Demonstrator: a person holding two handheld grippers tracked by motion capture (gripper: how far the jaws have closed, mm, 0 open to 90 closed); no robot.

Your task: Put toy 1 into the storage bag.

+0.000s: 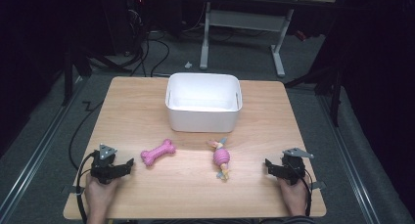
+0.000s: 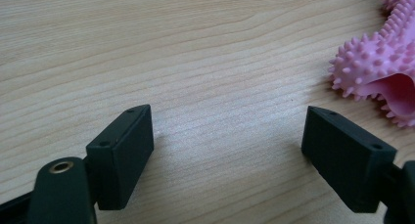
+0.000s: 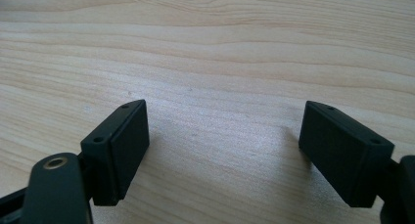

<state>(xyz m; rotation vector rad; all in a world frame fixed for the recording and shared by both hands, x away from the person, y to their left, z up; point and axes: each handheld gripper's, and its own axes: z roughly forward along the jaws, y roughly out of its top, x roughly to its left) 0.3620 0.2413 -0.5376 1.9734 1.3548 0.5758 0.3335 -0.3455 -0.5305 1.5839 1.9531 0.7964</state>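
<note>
White bin (image 1: 203, 117) mid-table, nothing visible inside; pink bone toy (image 1: 158, 152) and rope toy (image 1: 221, 158) just in front of it; left gripper (image 1: 128, 164) and right gripper (image 1: 267, 164) flank toys, jaws spread, holding nothing

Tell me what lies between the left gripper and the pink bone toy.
Nothing: bare wood separates the left gripper from the pink bone toy in the high view; the left gripper view shows the same.

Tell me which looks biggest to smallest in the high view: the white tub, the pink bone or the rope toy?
1. White tub, by far the biggest.
2. Pink bone and rope toy look about the same size, so I won't rank them.
</note>
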